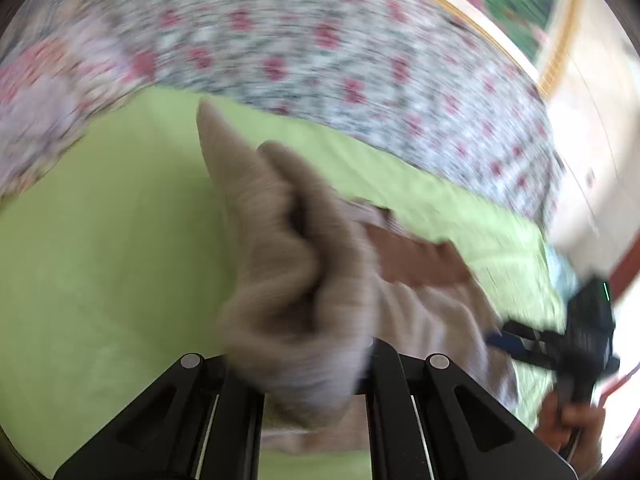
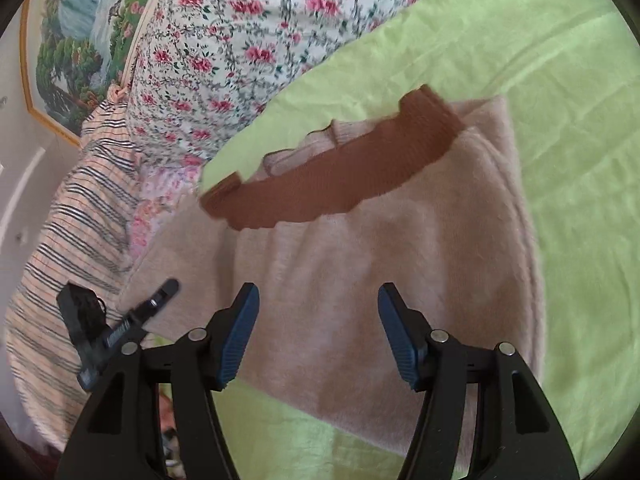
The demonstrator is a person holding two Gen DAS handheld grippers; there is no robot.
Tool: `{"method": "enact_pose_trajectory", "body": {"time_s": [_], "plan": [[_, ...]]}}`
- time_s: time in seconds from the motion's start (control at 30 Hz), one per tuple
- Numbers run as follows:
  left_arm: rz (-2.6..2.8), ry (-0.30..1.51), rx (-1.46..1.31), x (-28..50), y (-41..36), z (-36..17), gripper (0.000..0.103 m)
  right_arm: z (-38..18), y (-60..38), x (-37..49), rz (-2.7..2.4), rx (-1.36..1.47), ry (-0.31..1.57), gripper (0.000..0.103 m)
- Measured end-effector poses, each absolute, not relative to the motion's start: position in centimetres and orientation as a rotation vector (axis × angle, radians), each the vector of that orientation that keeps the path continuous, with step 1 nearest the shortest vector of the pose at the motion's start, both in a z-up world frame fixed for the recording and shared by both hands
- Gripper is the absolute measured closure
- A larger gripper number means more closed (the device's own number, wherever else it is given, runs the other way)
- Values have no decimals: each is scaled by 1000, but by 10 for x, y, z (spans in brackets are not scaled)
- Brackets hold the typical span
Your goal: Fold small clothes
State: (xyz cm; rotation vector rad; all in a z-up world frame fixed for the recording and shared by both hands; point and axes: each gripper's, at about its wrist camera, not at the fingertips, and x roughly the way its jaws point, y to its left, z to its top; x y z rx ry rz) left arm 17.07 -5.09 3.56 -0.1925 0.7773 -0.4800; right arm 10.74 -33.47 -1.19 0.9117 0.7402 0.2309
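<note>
Danger: fuzzy beige garment (image 2: 360, 280) could slip out of the left gripper (image 1: 304, 364) and flop down crooked, since only a bunched bit is pinched and the left view is blurry from fast moving.
Another danger: brown ribbed band (image 2: 332, 176) could crease under the fold.
Left gripper: clenched on a lifted wad of the garment.
Right gripper (image 2: 318, 332): wide apart, holding nothing, blue pads (image 2: 236, 336) just over the cloth; touching or not, cannot tell.
Garment: lying on the green sheet (image 2: 560, 120), near the flowered blanket (image 2: 224, 40).
</note>
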Motion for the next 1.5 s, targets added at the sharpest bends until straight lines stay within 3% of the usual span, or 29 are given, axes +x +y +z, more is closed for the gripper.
{"method": "enact_pose_trajectory", "body": {"time_s": [0.03,0.13,0.43,0.47,0.5,0.53,0.6,0.63,0.83,1.1,1.37,1.47,1.5], "plan": [[-512,782,-173,167,-66,35,97,-12,-336,114,257,919,750,24],[-558,812,-129,161,-97,24,96,-19,-338,149,397,1010,769,13],[-603,856,-97,160,-114,2,97,-33,-295,252,542,1087,848,13],[-602,852,-73,159,-117,2,97,-29,-290,263,533,1062,837,16],[-601,848,-57,156,-115,1,97,-26,-288,271,514,1034,836,31],[-597,841,-29,154,-118,1,97,-22,-285,279,474,990,850,57],[-588,826,12,148,-120,2,97,-15,-284,287,420,923,872,83],[-593,821,22,145,-119,4,97,-5,-285,283,419,890,854,84],[-702,802,7,126,-147,21,96,31,-331,227,359,738,752,85],[-843,859,63,102,-228,-2,96,-12,-389,190,205,681,853,85],[-853,886,116,94,-256,-18,95,-21,-400,183,177,592,857,85],[-852,922,115,100,-259,-26,92,-30,-403,182,164,604,855,82],[-852,929,114,100,-256,-27,88,-32,-405,178,143,606,849,76]]}}
